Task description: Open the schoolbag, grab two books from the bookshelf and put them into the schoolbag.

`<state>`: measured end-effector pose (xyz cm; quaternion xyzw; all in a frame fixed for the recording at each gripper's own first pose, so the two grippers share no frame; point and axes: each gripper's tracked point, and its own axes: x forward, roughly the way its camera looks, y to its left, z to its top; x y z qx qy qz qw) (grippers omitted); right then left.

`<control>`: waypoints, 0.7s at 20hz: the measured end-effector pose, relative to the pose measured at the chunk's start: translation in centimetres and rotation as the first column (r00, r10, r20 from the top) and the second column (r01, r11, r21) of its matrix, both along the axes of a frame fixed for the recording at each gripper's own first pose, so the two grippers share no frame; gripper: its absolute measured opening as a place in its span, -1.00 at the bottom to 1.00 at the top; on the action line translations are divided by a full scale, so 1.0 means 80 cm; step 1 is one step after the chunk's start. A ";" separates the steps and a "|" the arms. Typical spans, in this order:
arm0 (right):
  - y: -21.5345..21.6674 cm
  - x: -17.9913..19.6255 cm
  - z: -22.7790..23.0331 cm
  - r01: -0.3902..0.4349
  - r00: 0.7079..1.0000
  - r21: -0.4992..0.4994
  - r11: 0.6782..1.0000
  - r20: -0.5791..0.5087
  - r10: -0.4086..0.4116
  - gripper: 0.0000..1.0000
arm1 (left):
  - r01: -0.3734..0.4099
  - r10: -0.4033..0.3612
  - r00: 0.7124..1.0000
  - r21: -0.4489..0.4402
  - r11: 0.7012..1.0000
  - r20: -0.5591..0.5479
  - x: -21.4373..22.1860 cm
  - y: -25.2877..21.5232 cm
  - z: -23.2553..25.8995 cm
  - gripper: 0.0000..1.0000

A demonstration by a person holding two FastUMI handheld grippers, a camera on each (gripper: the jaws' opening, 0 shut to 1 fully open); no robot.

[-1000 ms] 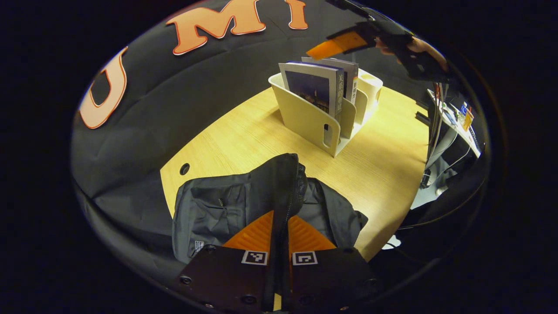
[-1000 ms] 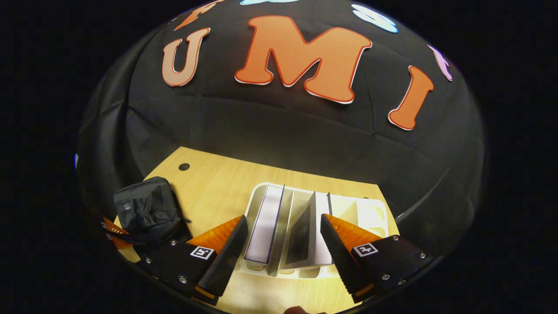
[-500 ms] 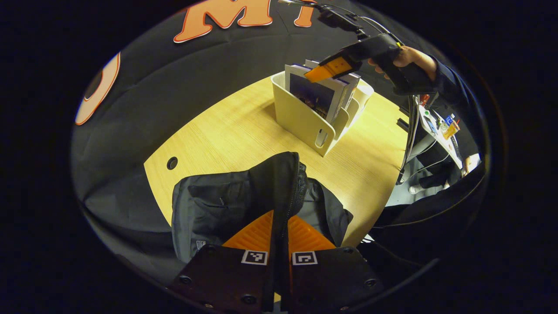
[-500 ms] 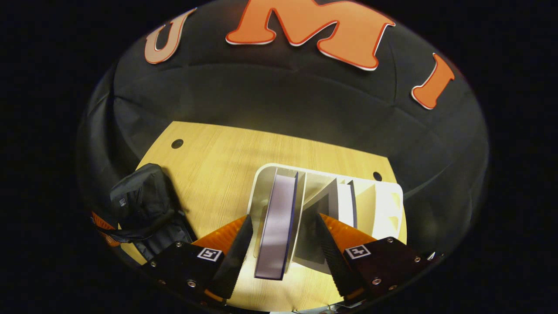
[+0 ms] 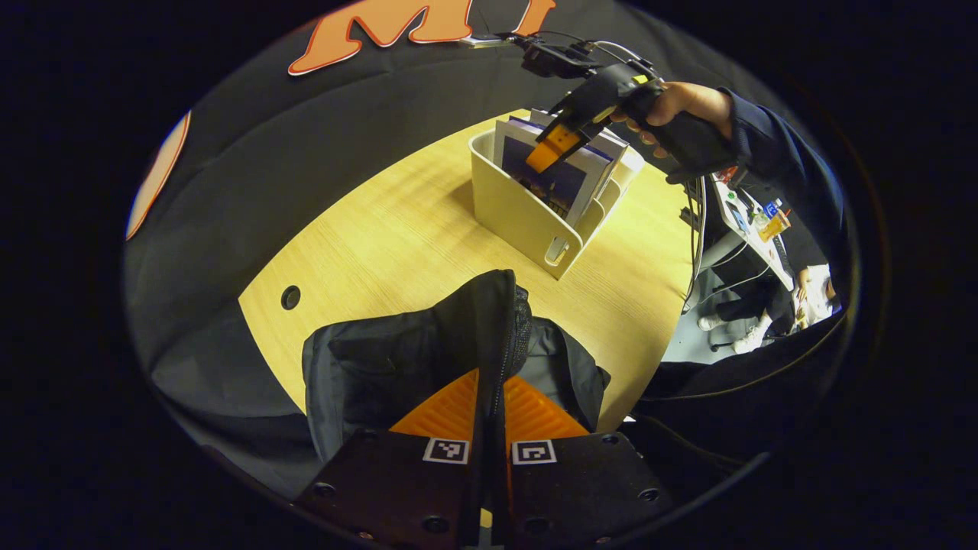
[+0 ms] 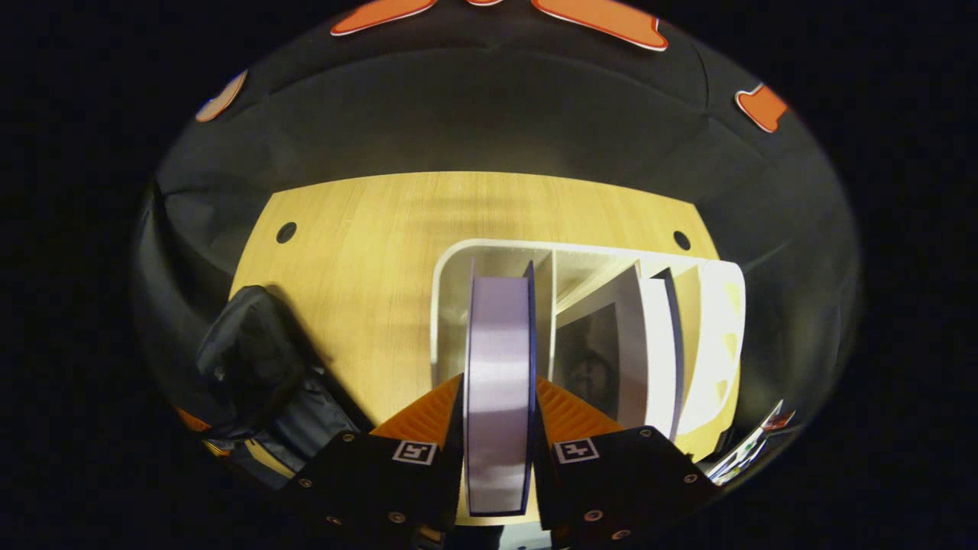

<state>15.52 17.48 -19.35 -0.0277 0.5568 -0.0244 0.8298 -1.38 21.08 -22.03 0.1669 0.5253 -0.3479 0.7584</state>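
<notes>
The dark grey schoolbag (image 5: 397,359) lies at the near edge of the wooden table (image 5: 397,237). My left gripper (image 5: 490,405) is shut on a raised fold of the schoolbag's zipper edge (image 5: 500,321) and holds it up. A cream bookshelf (image 5: 519,210) stands farther back with two books in it. In the right gripper view, my right gripper (image 6: 498,412) is shut on the top of the left book (image 6: 499,359), whose page edge faces the camera. The second book (image 6: 642,336) leans in the slot to its right. The schoolbag (image 6: 252,367) sits at the lower left there.
A hand (image 5: 672,111) in a dark sleeve holds the right gripper (image 5: 565,137) over the shelf. Cable holes (image 5: 290,296) pierce the table near its corners. Beyond the table's right edge stand a cluttered desk (image 5: 752,221) and hanging cables (image 5: 697,221).
The right gripper came down over the bookshelf and its fingers went from open to shut on the left book. The left gripper kept its hold on the bag fold.
</notes>
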 end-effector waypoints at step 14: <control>-0.014 -0.083 0.057 0.015 0.999 0.081 0.997 0.048 -0.018 -0.29 | -0.007 0.007 1.000 -0.023 1.000 -0.012 -0.004 -0.003 -0.012 -0.87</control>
